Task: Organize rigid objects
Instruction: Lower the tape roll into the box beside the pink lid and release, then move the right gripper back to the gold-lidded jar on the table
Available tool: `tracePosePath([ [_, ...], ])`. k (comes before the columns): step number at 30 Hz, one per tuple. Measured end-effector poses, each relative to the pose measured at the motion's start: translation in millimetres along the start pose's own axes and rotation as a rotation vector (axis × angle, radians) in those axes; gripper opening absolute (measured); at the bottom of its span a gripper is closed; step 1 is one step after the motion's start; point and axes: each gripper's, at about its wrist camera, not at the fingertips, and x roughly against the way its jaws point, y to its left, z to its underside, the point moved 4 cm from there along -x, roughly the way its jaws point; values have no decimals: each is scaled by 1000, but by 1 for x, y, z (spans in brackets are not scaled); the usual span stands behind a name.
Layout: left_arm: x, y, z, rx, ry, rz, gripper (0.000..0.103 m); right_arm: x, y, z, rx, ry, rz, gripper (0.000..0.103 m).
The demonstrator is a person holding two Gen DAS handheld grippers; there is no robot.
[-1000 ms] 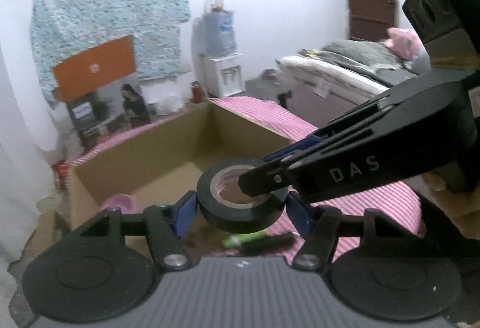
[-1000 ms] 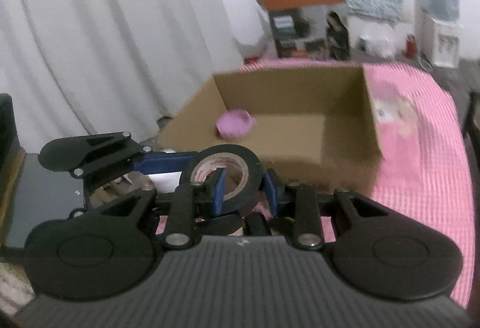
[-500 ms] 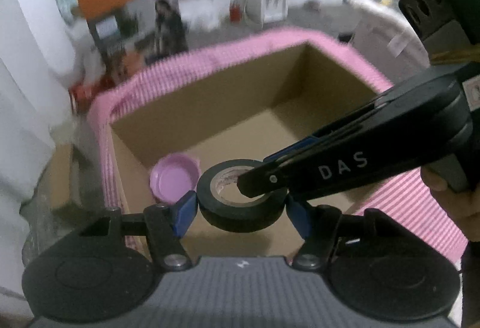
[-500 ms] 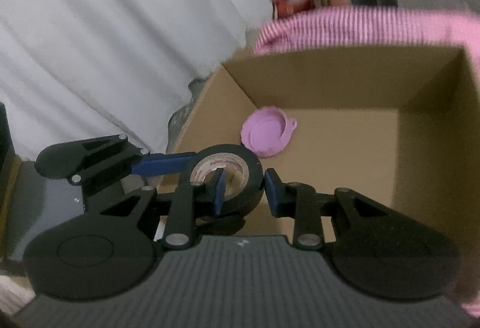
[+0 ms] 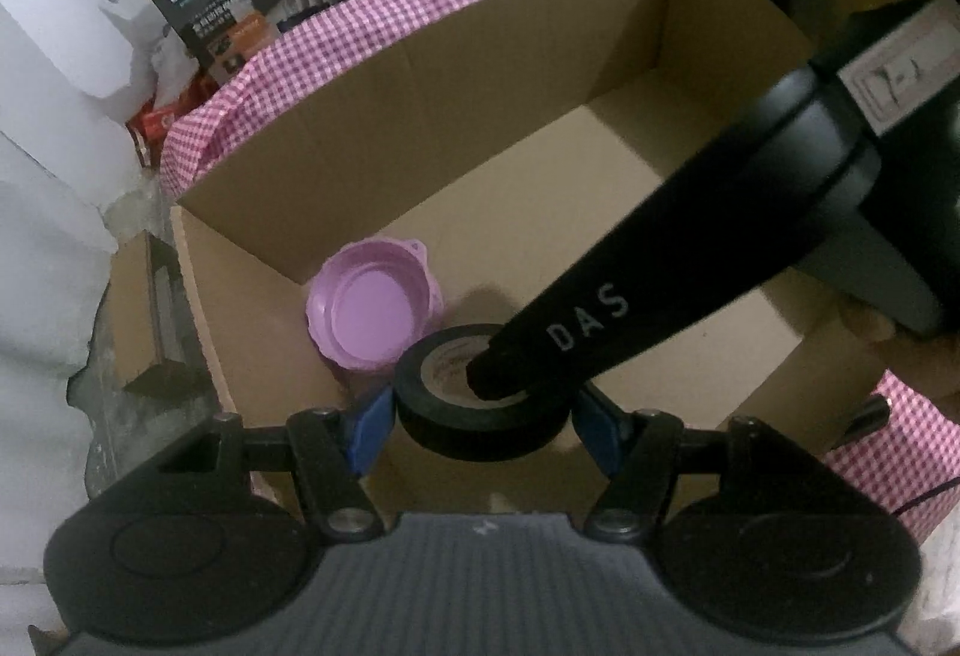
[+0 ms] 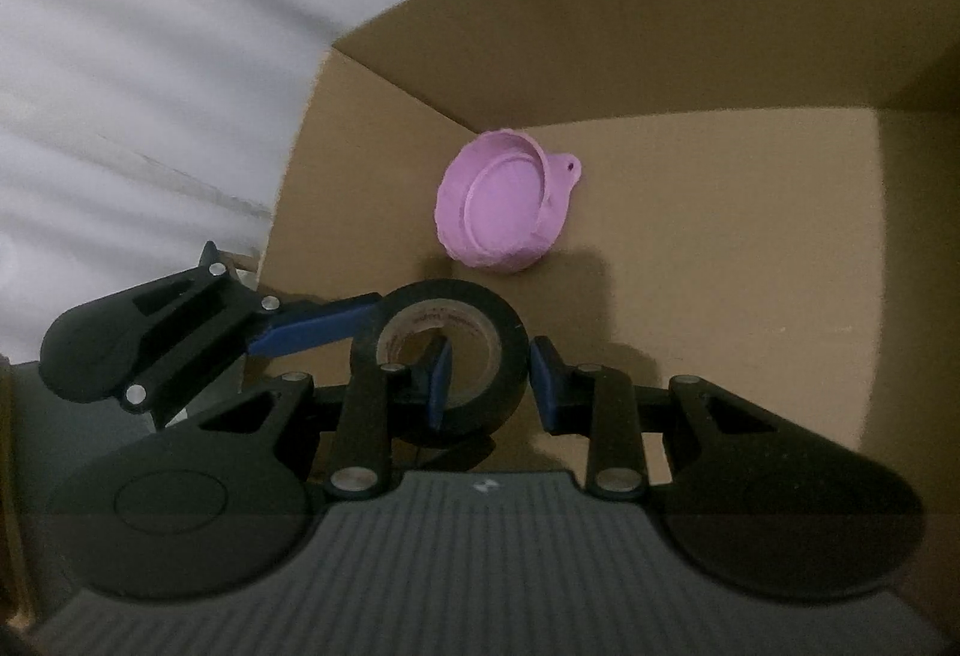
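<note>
Pink lid (image 6: 504, 203) already in box (image 6: 720, 56). Tape roll (image 5: 480, 404) over box floor, not yet down: left tool (image 5: 483, 431) clamps its outside, right tool (image 6: 487, 371) pinches its wall. Lowering and release left.

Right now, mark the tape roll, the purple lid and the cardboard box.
tape roll (image 5: 480, 425), left wrist view, black outer band.
purple lid (image 6: 501, 203), right wrist view, flat centre.
cardboard box (image 6: 690, 32), right wrist view, far inner wall.

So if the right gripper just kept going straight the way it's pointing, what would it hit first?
Probably the bare floor of the cardboard box, just beside the purple lid. The right gripper carries the black tape roll, which would likely land first.
</note>
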Motion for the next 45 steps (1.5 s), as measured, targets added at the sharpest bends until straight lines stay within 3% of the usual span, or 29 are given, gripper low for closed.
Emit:
tracePosePath([
  [9,-4,5,-5,21,9,6,69,-8,-4,-4,-55,32,-43,40],
  [15,8,9,-6,53,-35,18,75,6,0,-7,-49,-24,-71,47],
  [25,76,9,4,113,-260,53,82,88,22,14,37,-243,-92,72],
  [31,135,8,23,157,-439,13,87,160,36,51,118,-419,-84,82],
  [35,170,3,46,194,-548,9,91,208,50,94,204,-552,-23,90],
  [37,179,1,57,206,-574,14,93,227,58,121,267,-623,43,102],
  [41,186,-11,85,227,-601,46,100,256,64,171,360,-729,207,102],
  [45,174,-25,116,280,-610,99,103,249,63,211,424,-776,431,102],
])
